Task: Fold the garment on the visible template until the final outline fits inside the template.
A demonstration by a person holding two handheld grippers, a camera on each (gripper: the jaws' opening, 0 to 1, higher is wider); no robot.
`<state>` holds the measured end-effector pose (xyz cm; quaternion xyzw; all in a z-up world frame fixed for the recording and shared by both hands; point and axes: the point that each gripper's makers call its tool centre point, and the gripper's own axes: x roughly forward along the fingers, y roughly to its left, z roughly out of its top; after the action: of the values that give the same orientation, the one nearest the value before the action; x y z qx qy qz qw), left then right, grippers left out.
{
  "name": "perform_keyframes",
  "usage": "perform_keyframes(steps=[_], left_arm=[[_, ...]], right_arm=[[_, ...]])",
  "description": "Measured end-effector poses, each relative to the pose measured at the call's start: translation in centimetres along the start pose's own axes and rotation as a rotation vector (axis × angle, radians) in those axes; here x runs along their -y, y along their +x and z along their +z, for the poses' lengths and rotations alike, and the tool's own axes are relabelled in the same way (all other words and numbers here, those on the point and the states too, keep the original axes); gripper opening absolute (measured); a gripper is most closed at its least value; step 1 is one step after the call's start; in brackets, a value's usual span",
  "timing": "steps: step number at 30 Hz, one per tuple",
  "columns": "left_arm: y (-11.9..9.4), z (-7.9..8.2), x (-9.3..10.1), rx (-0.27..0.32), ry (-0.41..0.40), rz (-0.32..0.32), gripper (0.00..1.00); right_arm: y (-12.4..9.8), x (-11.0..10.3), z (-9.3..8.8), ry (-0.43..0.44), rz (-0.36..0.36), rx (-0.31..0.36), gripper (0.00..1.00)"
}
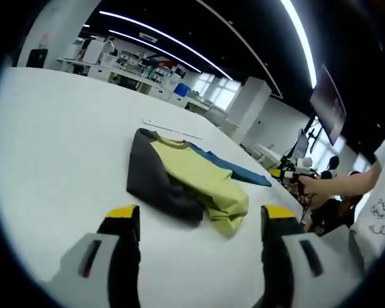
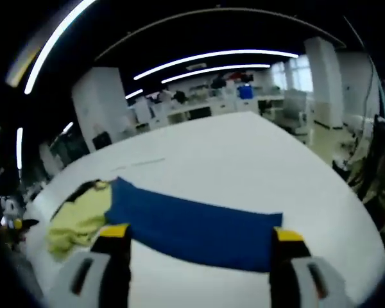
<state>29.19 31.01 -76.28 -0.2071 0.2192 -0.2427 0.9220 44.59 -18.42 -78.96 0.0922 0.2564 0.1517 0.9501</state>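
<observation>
- Rising from the bottom of the left gripper view, the left gripper (image 1: 202, 218) is seen with jaws spread apart and nothing held.
- The right gripper (image 2: 202, 239) is likewise seen spread wide, holding nothing.
- Beyond the jaws, the garment (image 1: 186, 176) is laid crumpled mid-frame on the white table (image 1: 58, 135).
- A blue template (image 2: 192, 228) is spread beside it.

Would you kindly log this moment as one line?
garment: bunched on table | left gripper: open, short of garment | right gripper: open, over blue part

a white table (image 1: 58, 141) carries a crumpled garment (image 1: 189, 173) of yellow-green, dark grey and blue.
</observation>
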Motion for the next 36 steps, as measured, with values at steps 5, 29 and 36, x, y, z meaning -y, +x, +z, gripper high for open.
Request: perform_keyframes(steps=[5, 29, 36], left_arm=[[0.2, 0.0, 0.0, -0.002, 0.007, -0.004, 0.74], [3.7, -1.9, -3.2, -0.028, -0.303, 0.101, 0.57], [4.9, -1.8, -3.8, -0.004, -0.386, 0.161, 0.55]], right_arm=[[-0.3, -3.1, 0.1, -0.015, 0.069, -0.001, 0.99], [-2.3, -15.9, -0.9, -0.143, 0.388, -0.028, 0.99], [-3.0, -17.5, 0.3, -0.143, 0.41, 0.004, 0.99]])
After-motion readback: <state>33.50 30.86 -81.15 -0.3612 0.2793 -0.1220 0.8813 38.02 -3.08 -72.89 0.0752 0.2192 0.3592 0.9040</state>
